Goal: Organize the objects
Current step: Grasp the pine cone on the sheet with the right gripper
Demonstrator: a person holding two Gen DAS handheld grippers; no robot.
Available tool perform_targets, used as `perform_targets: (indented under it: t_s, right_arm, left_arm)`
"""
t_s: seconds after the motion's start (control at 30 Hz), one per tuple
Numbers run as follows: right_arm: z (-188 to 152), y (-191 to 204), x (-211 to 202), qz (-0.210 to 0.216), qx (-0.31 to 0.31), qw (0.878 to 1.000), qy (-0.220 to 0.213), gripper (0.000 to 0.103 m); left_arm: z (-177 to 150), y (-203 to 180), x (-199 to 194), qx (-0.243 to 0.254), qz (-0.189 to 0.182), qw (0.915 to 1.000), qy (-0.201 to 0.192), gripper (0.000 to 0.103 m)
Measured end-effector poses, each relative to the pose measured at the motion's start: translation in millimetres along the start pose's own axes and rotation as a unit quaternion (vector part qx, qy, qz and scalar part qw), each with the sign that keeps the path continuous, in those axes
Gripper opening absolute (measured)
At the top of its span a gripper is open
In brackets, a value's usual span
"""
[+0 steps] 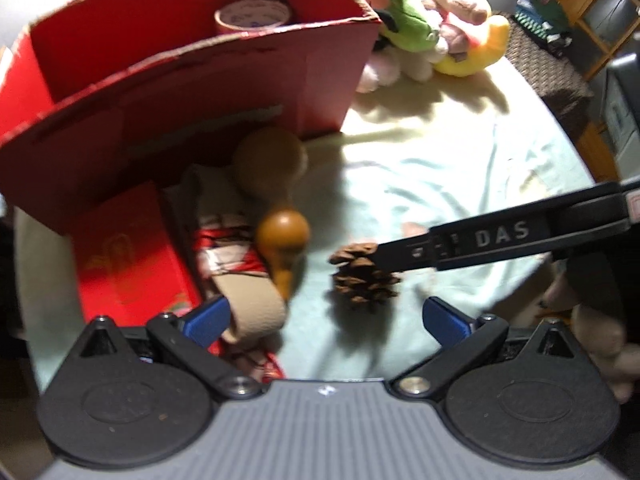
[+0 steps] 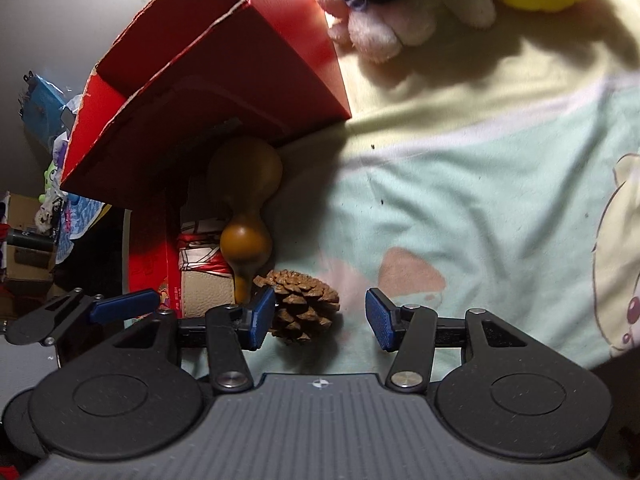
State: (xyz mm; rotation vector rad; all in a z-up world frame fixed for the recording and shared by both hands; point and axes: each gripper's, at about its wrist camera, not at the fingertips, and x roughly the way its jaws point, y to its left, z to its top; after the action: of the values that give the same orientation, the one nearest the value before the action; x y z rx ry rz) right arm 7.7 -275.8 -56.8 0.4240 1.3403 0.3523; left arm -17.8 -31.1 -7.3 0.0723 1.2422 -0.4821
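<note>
A brown pine cone (image 2: 304, 308) lies on the pale green cloth (image 2: 460, 208). It sits between the jaws of my right gripper (image 2: 320, 318), which is open: the left pad is right against the cone, the right pad stands clear. In the left wrist view the cone (image 1: 364, 280) has one of the right gripper's fingers (image 1: 480, 240) reaching over it. My left gripper (image 1: 328, 318) is open just short of the cone, holding nothing. A brown gourd (image 1: 276, 200) lies left of the cone, beside a red cardboard box (image 1: 180, 92) with a tape roll (image 1: 252, 16) inside.
Left of the gourd are a flat red packet (image 1: 128, 256), a string-tied bundle (image 1: 232, 248) and a beige roll (image 1: 252, 308) by my left pad. Plush toys (image 1: 420, 28) are piled behind the box. Shelving and clutter surround the cloth.
</note>
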Motion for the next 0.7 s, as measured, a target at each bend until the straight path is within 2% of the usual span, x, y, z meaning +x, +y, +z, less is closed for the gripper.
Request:
perform_targets:
  t_s: [0.2, 0.3, 0.47, 0.53, 0.63, 0.7]
  right_arm:
    - [2.0, -5.0, 5.4, 0.028, 0.021, 0.999, 0.008, 0.053]
    - [2.7, -6.7, 8.2, 0.041, 0.03, 0.999, 0.013, 0.053]
    - [4.4, -7.4, 9.8, 0.056, 0.034, 0.998, 0.016, 0.053]
    - [4.5, -6.8, 10.7, 0.059, 0.032, 0.998, 0.017, 0.053]
    - [3.8, -5.1, 13.4, 0.067, 0.025, 0.997, 0.022, 0.051]
    - [4.0, -4.2, 15.3, 0.075, 0.023, 0.997, 0.026, 0.048]
  left_arm:
    - [-2.6, 2.6, 8.8, -0.019, -0.064, 0.9978, -0.005, 0.102]
    - [-2.2, 0.1, 9.8, -0.019, -0.064, 0.9977, -0.017, 0.101]
    - [2.0, 2.7, 17.4, -0.032, -0.083, 0.9959, -0.014, 0.089]
    - [4.0, 3.2, 22.6, -0.035, -0.09, 0.9953, -0.005, 0.079]
    - [5.2, 1.7, 28.4, -0.031, -0.082, 0.9962, 0.0, 0.067]
    - [5.1, 1.0, 31.3, -0.027, -0.08, 0.9964, 0.005, 0.062]
